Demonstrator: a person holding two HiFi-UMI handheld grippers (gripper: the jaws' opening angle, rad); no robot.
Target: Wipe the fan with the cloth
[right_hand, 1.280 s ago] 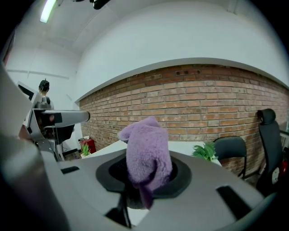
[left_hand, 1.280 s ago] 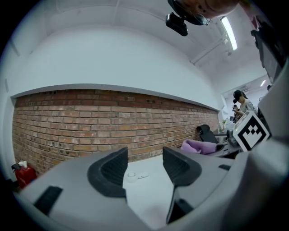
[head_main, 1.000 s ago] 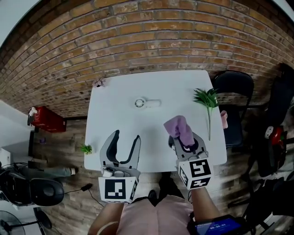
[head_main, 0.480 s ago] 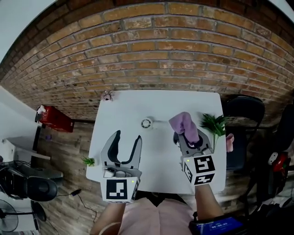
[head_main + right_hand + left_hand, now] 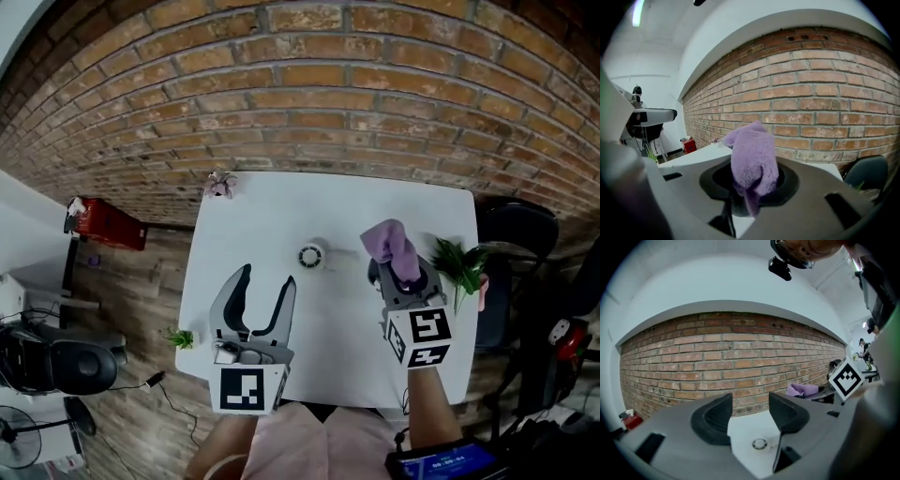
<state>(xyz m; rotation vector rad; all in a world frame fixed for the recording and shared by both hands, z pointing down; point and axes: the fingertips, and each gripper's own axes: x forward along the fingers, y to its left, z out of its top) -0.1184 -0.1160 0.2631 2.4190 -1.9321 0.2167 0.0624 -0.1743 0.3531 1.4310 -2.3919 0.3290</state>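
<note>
The open, empty left gripper (image 5: pixel 266 281) is just short and left of the fan (image 5: pixel 311 255); the right gripper (image 5: pixel 401 274), clamped on the cloth (image 5: pixel 392 246), is at the fan's right.

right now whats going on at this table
A person holds a gripper in each hand over a white table. The right gripper is shut on a purple cloth. The left gripper is open and empty, aimed at the small white fan lying ahead of it. The cloth is apart from the fan, so wiping has not begun.
</note>
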